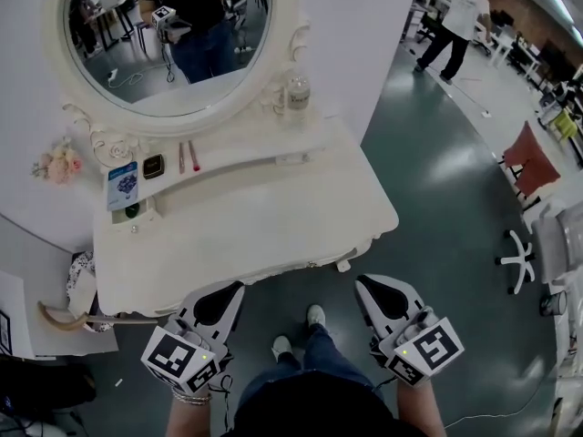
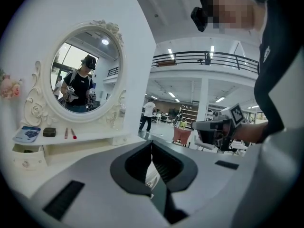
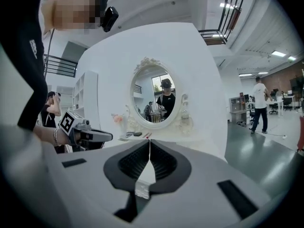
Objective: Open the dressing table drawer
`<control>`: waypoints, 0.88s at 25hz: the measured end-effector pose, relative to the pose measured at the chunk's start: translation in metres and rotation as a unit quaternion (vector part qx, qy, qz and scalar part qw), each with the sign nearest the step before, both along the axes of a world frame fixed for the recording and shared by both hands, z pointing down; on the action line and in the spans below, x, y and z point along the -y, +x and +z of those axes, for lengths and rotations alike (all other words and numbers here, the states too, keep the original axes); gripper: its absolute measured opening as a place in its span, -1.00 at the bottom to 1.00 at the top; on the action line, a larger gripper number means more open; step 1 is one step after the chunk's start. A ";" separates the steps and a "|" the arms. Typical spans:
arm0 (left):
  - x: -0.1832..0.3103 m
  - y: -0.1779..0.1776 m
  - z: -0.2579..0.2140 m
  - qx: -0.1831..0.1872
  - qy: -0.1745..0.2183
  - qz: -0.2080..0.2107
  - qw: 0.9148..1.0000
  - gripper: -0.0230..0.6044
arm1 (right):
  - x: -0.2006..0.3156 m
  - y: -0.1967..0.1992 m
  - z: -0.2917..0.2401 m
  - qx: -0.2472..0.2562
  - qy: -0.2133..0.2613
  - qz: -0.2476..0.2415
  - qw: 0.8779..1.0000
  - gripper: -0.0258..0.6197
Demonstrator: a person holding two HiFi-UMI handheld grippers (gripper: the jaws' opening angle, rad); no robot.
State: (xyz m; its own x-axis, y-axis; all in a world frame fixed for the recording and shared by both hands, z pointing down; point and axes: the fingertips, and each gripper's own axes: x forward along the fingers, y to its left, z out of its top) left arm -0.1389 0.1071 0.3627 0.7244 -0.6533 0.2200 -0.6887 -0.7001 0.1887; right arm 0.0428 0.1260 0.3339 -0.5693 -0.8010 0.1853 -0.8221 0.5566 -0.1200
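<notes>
so both grippers are pressed together, tips meeting, nothing pinched in either one; the left gripper (image 1: 234,288) sits just off the near edge of the dressing table (image 1: 273,226) toward its left side, and the right gripper (image 1: 363,283) hangs off the near right corner over the floor; neither seems to be touching the table; each gripper's own view shows the same thing, with the left gripper (image 2: 152,144) and right gripper (image 3: 150,142) both closed to a thin seam; as for things that hold stuff, there's a raised shelf (image 1: 264,148) along the far side under the oval mirror (image 1: 173,35); on it, left to right, are a blue and white card (image 1: 122,185), a small dark square case (image 1: 153,166), two thin reddish sticks (image 1: 187,157) and a clear bottle (image 1: 298,90) by the mirror frame's right side; pink flowers (image 1: 57,164) sit at the far left; the drawer (image 2: 26,159) is a little white one with a small knob, tucked under the left end of that shelf, well away from both grippers, and it looks shut
</notes>
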 end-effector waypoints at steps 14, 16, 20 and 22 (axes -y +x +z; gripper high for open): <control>0.045 0.032 0.000 -0.004 0.010 -0.021 1.000 -0.87 | 0.058 0.014 0.007 -0.001 -0.003 -0.052 0.999 -0.86; 0.051 0.035 0.001 0.000 0.010 -0.024 1.000 -0.87 | 0.064 0.014 0.008 0.003 -0.002 -0.059 0.998 -0.86; 0.059 0.042 0.002 0.001 0.007 -0.031 1.000 -0.87 | 0.075 0.018 0.010 0.007 -0.003 -0.072 0.997 -0.86; 0.063 0.048 0.002 0.002 0.005 -0.033 0.999 -0.87 | 0.080 0.022 0.011 0.008 -0.004 -0.076 0.997 -0.86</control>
State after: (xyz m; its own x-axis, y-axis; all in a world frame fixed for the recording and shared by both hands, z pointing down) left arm -0.0911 0.0438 0.3652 0.6795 -0.7013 0.2154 -0.7335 -0.6555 0.1797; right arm 0.0643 0.0460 0.3453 -0.6870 -0.7035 0.1820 -0.7262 0.6735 -0.1378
